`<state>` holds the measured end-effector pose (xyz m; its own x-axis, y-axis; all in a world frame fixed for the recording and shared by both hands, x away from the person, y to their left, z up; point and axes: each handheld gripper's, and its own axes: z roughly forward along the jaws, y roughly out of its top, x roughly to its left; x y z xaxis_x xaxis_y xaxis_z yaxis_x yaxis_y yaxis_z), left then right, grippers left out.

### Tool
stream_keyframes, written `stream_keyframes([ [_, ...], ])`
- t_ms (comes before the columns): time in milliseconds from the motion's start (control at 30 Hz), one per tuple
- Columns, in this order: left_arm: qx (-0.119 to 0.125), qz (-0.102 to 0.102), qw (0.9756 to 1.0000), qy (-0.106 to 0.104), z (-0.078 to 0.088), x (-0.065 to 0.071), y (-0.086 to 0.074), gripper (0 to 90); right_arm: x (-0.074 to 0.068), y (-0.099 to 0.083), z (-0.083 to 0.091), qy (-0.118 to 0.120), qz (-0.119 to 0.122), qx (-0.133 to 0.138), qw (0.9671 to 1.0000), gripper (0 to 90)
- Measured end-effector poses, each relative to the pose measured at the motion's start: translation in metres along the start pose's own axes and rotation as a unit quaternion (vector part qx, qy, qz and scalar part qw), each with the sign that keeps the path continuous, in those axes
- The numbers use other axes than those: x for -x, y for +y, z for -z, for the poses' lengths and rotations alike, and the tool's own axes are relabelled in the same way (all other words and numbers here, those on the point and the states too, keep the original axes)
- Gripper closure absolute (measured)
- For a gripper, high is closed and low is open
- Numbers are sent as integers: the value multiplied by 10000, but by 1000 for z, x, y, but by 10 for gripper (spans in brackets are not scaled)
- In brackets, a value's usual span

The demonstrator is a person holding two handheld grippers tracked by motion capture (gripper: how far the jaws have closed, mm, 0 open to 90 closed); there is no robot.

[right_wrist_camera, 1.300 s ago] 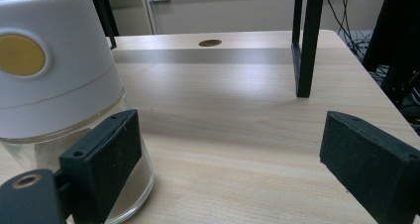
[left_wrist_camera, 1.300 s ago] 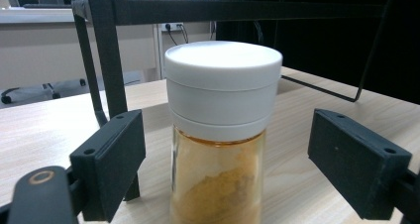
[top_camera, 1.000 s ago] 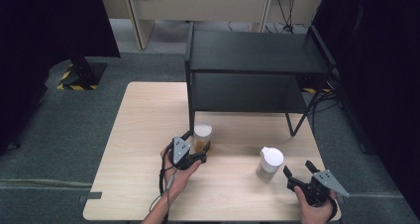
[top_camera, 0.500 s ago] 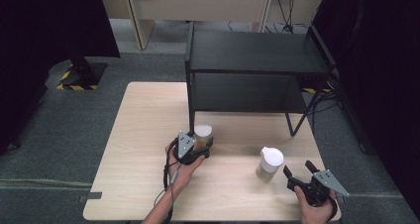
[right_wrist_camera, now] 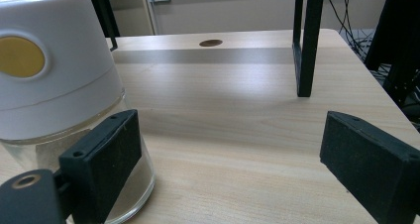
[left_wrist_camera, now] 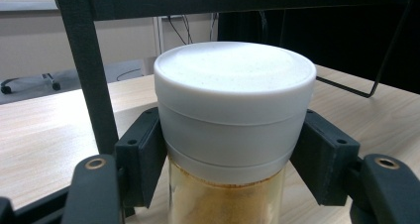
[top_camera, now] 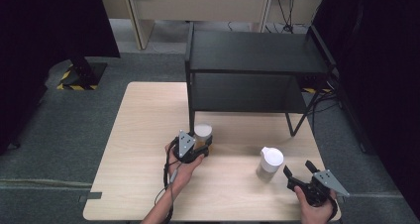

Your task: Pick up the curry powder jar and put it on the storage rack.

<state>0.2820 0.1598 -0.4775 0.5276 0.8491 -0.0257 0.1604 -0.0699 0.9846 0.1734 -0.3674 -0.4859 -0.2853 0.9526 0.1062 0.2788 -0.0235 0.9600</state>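
Left gripper (top_camera: 204, 145) clamped on spice jar (top_camera: 202, 133), pads pressed against both sides of its white lid (left_wrist_camera: 235, 107); jaws have just been closing. Jar stands upright on table (top_camera: 138, 135), just beside front left leg of black shelf (top_camera: 247, 60). Right gripper (top_camera: 299, 170) spread wide, empty, near second white-capped jar (top_camera: 270, 162), not touching it

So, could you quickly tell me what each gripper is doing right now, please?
Left gripper: jaws have just closed on the white-lidded jar.
Right gripper: open, holding nothing, beside the white-capped shaker.
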Motion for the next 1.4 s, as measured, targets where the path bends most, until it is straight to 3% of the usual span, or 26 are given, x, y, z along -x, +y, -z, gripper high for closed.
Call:
stream_keyframes([
  [100, 11, 96, 9999, -58, 2, -2, 2, 340, 0, 0, 0, -8, 10, -11, 10000, 91],
  [500, 355, 74, 9993, -71, 19, 6, 21, 341, 0, 0, 0, -11, -24, 8, 10000, 91],
  [767, 622, -84, 9980, -36, 28, 9, 44, 341, 0, 0, 0, -17, -41, 3, 10000, 91],
  [1133, 1063, -183, 9942, -16, 37, 14, 72, 341, 0, -1, 1, -23, -58, 15, 10000, 91],
  [1400, 1255, -237, 9918, -50, 37, 18, 87, 341, 0, -1, 1, -22, -80, 29, 10000, 91],
])
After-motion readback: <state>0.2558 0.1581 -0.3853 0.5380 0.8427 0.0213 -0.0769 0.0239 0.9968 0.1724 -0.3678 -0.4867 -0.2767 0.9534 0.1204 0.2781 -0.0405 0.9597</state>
